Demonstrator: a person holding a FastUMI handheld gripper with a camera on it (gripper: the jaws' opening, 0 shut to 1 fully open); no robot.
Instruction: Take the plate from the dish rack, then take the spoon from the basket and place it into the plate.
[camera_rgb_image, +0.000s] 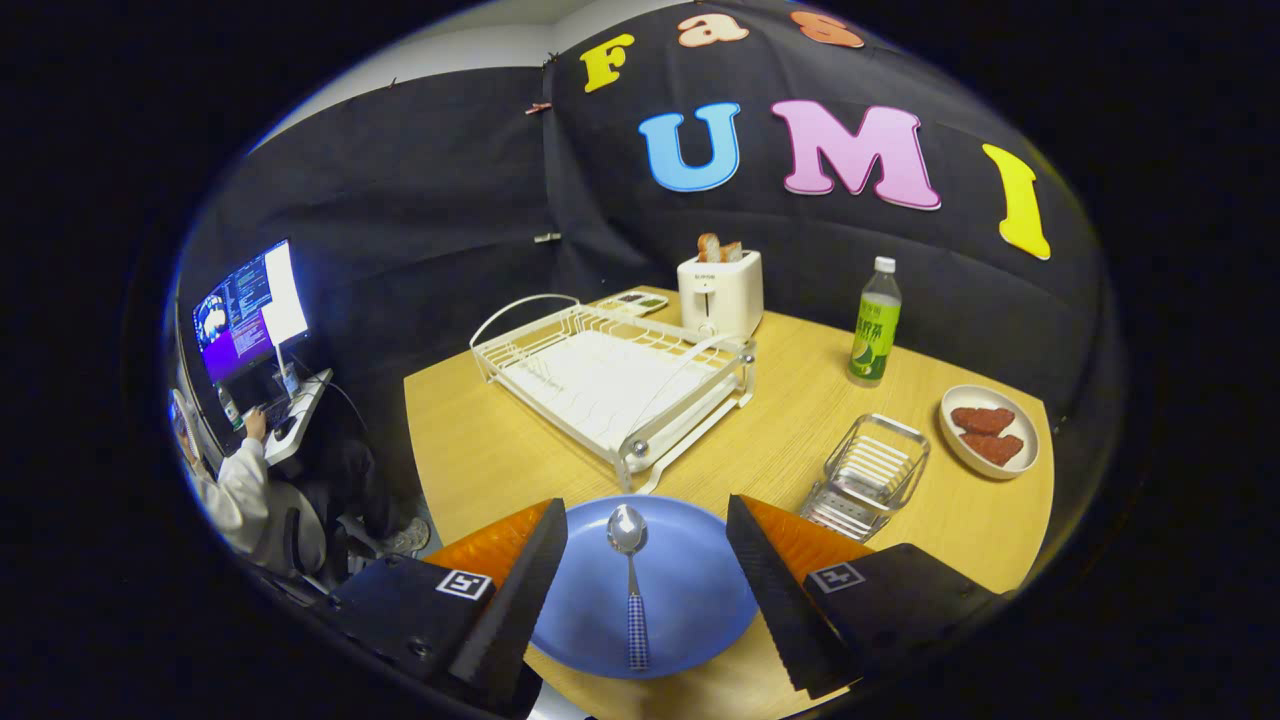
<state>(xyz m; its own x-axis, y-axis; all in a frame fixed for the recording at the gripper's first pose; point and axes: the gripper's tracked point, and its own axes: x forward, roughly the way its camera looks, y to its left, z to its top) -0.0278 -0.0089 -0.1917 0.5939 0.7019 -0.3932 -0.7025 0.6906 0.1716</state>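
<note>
Spoon (630, 580) on plate (690, 590); fingers (770, 590) apparently apart.

Blue plate (690, 590), silver spoon (631, 580) with blue-checked handle, white dish rack (610, 375).

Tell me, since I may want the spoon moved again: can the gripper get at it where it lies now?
Probably yes. The gripper is open, its fingers standing either side of the spoon, which lies bare on the blue plate with nothing over it.
</note>
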